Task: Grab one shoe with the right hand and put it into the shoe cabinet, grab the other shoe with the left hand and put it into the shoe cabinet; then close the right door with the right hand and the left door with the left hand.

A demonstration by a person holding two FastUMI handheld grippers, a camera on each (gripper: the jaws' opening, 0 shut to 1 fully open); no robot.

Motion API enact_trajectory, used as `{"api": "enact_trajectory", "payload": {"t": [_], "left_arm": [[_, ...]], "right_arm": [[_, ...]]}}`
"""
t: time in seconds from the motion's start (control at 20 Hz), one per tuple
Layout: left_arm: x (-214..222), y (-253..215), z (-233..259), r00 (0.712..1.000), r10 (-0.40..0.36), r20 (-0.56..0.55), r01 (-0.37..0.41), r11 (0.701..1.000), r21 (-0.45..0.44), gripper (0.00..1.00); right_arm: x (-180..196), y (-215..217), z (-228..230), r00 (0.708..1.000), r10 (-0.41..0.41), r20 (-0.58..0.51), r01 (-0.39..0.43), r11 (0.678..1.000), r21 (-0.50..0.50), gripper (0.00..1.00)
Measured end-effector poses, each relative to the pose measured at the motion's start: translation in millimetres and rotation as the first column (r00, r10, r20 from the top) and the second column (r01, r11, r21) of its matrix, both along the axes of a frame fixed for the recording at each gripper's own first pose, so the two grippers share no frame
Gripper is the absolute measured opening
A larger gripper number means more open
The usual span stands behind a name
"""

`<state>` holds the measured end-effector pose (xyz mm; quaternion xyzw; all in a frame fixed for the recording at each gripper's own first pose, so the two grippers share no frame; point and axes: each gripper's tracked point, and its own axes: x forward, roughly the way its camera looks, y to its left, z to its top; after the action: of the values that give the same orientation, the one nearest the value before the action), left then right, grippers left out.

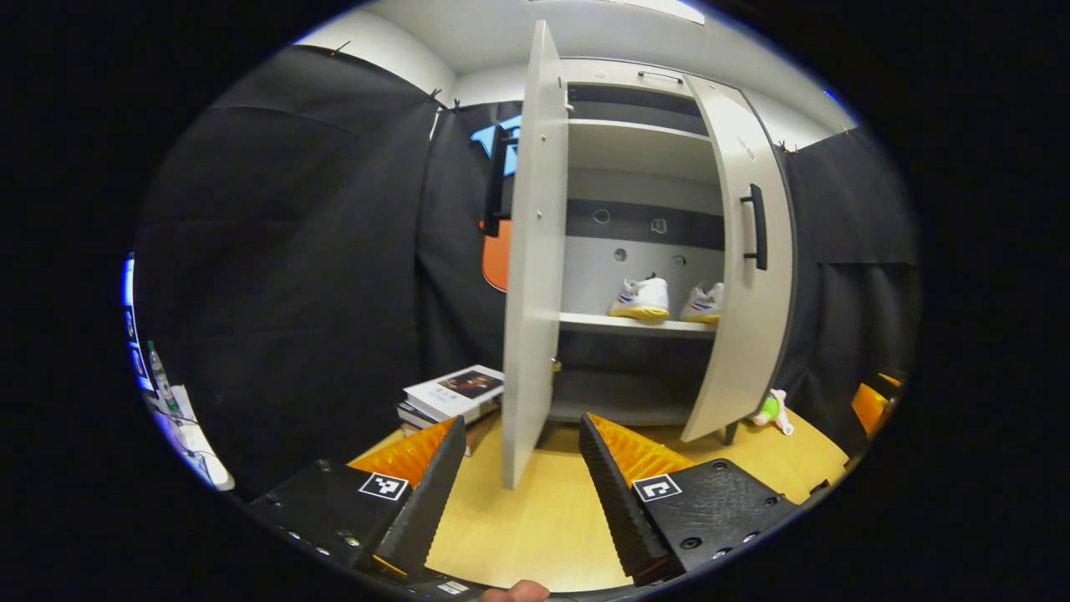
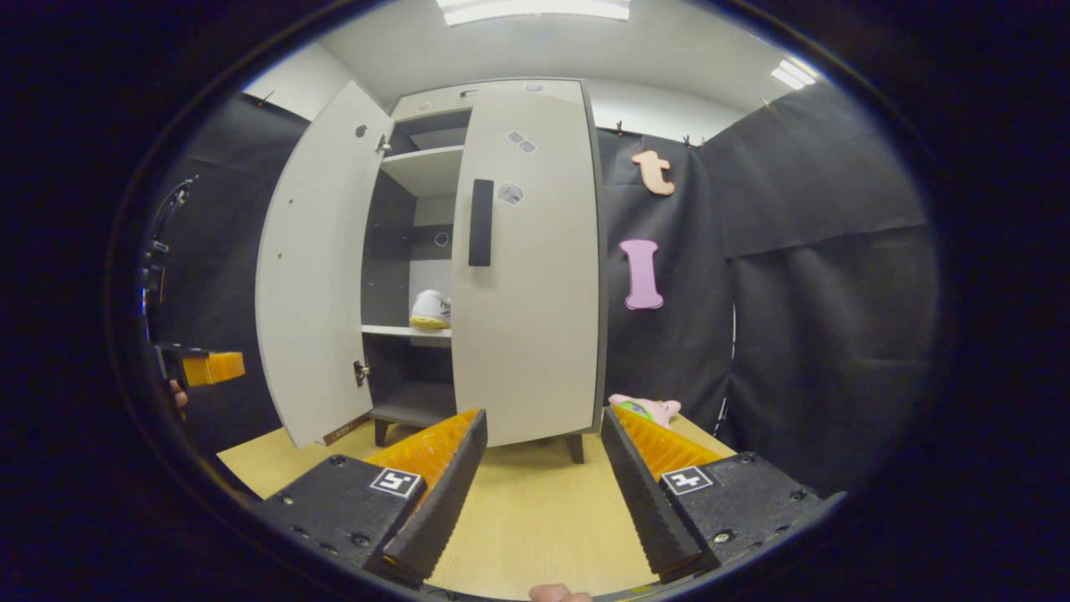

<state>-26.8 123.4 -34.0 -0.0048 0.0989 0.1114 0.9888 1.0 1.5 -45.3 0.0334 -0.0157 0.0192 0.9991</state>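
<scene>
Nearest, the left gripper (image 1: 520, 468) and right gripper (image 2: 543, 460) hover over the tabletop (image 2: 535, 518), fingers apart and empty. Beyond, the shoe cabinet (image 1: 644, 150) holds both shoes (image 1: 642, 298) side by side on its middle shelf; the left door (image 1: 533, 267) stands wide, the right door (image 2: 527, 267) seemingly nearly closed.

Pale grey shoe cabinet (image 1: 644, 150), white yellow-soled shoes (image 1: 640, 299), light wood floor (image 1: 535, 518)
</scene>
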Motion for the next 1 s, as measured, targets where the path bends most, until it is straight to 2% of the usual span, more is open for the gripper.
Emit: {"api": "enact_trajectory", "payload": {"t": [0.3, 0.5, 0.55, 0.6, 0.65, 1.0], "left_arm": [[39, 69, 65, 0.994, 0.088, 0.060, -0.092, 0.994, 0.055, 0.83], [71, 99, 97, 0.991, 0.123, 0.054, -0.124, 0.992, 0.005, 0.82], [81, 104, 105, 0.991, 0.118, 0.057, -0.118, 0.993, 0.001, 0.82], [90, 107, 116, 0.992, 0.109, 0.068, -0.110, 0.994, 0.005, 0.83], [99, 108, 123, 0.992, 0.100, 0.075, -0.101, 0.995, 0.011, 0.82], [136, 111, 145, 0.995, 0.037, 0.091, -0.040, 0.999, 0.036, 0.83]], "right_arm": [[4, 1, -10, 1.000, 0.017, -0.023, -0.017, 1.000, -0.004, 0.90], [7, -1, -8, 1.000, 0.011, -0.019, -0.011, 1.000, 0.001, 0.90], [9, -1, -7, 1.000, 0.009, -0.017, -0.009, 1.000, 0.000, 0.90], [11, -2, -6, 1.000, 0.007, -0.017, -0.007, 1.000, 0.001, 0.85], [13, -4, -6, 1.000, 0.003, -0.016, -0.003, 1.000, 0.006, 0.90], [23, -6, 1, 1.000, -0.007, -0.011, 0.007, 1.000, 0.023, 0.90]]}}
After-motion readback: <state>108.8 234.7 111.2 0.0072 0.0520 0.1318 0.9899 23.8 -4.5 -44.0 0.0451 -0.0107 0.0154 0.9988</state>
